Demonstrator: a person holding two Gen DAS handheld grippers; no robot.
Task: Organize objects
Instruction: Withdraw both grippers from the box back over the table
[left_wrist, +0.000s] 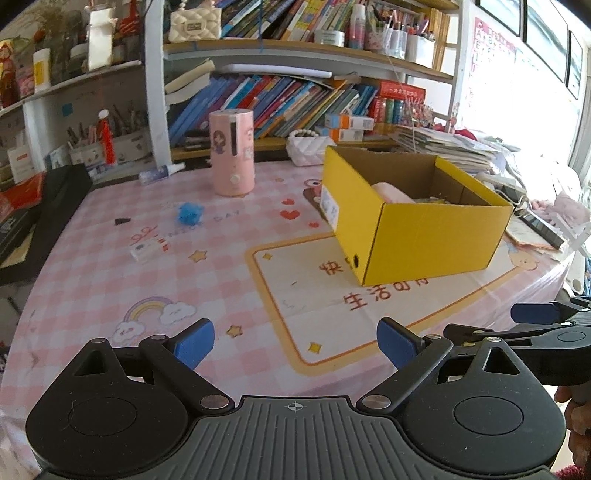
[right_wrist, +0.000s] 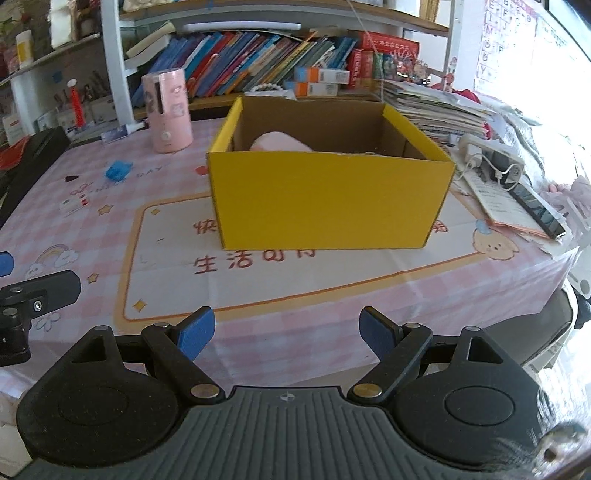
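The yellow cardboard box (right_wrist: 328, 201) is sitting ahead of the right gripper (right_wrist: 286, 332) and left gripper (left_wrist: 295, 345), both gaping wide, empty (something soft and pink (right_wrist: 280, 144) is lying inside).

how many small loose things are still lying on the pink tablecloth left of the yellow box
3: a blue crumpled piece, a tiny black bit to its left, and a small white packet nearer the camera. The yellow box may hide others behind it.
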